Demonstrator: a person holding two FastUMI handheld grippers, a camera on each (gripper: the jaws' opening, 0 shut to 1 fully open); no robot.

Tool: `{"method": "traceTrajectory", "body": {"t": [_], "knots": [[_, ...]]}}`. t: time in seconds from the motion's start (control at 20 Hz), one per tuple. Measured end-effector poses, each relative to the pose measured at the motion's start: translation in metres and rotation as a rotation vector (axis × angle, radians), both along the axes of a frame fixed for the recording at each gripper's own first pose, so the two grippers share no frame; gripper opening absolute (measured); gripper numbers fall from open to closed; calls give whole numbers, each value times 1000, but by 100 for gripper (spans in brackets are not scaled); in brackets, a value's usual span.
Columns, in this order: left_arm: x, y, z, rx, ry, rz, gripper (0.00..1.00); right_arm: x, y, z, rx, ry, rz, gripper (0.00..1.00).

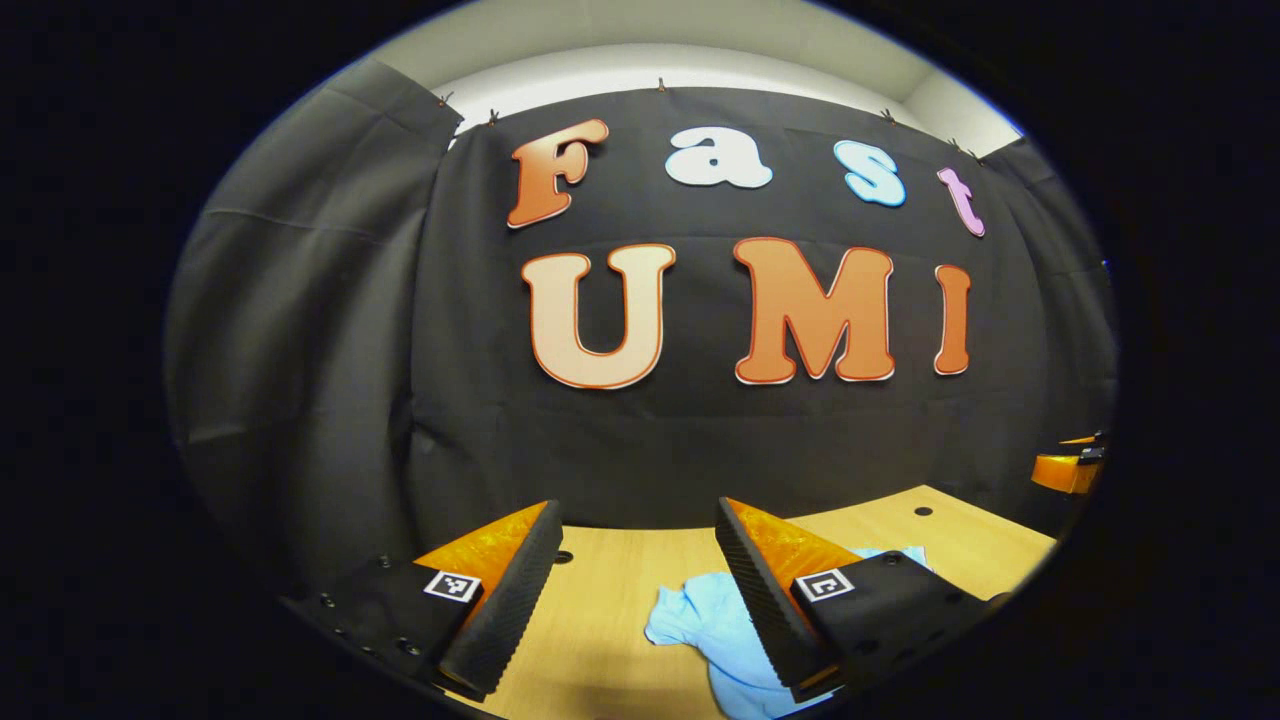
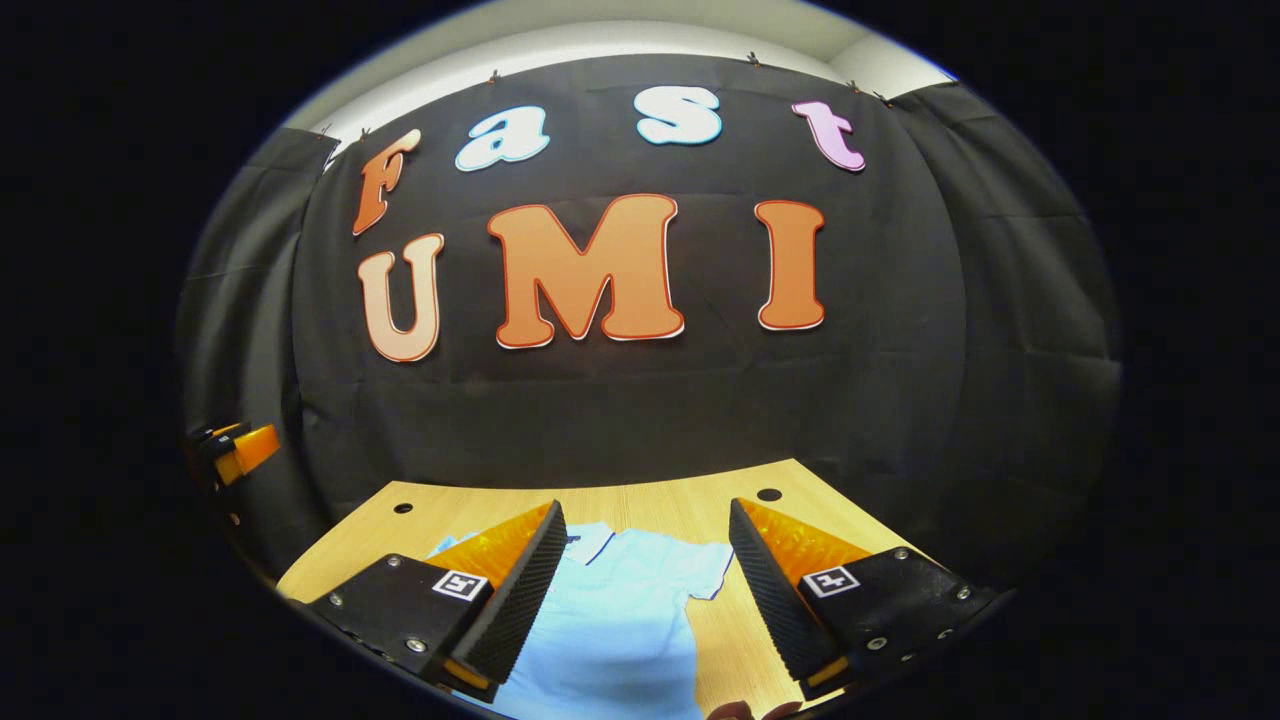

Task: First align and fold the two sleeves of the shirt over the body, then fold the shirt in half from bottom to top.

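Shirt [image 2: 620, 620] lies light blue on your wooden table [image 2: 680, 510], low in frame — your left gripper [image 1: 635, 560] and right gripper [image 2: 645, 560] both gape apart, holding nothing.

Light wooden table [image 2: 690, 510] with small round dark holes [image 2: 769, 495] near far edge; black cloth booth wall [image 1: 700, 440] behind; pale ceiling strip [image 1: 640, 70] above.

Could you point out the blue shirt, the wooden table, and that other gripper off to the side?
shirt [image 2: 620, 610]: right gripper view, on its flat body.
table [image 2: 680, 510]: right gripper view, bare wood beyond the collar.
left gripper [image 2: 245, 450]: right gripper view, on its finger at the left edge.
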State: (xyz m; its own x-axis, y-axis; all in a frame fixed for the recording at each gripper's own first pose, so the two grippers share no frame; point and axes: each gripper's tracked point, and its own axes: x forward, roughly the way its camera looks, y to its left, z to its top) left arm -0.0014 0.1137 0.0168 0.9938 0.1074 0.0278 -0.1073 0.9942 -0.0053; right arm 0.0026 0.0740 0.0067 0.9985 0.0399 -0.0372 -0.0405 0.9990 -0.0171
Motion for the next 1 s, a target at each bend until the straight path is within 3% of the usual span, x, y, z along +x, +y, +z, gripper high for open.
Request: {"method": "traceTrajectory", "body": {"t": [0.45, 0.7, 1.0], "knots": [[27, -31, -2, 8, 16, -50, 98, 19, -34, -7, 50, 86, -68, 100], [42, -53, 1, 19, 24, -87, 100, 30, -41, -11, 49, 142, -62, 99], [52, -63, -3, 14, 44, -91, 99, 41, -46, -13, -63, 159, -62, 99]]}}
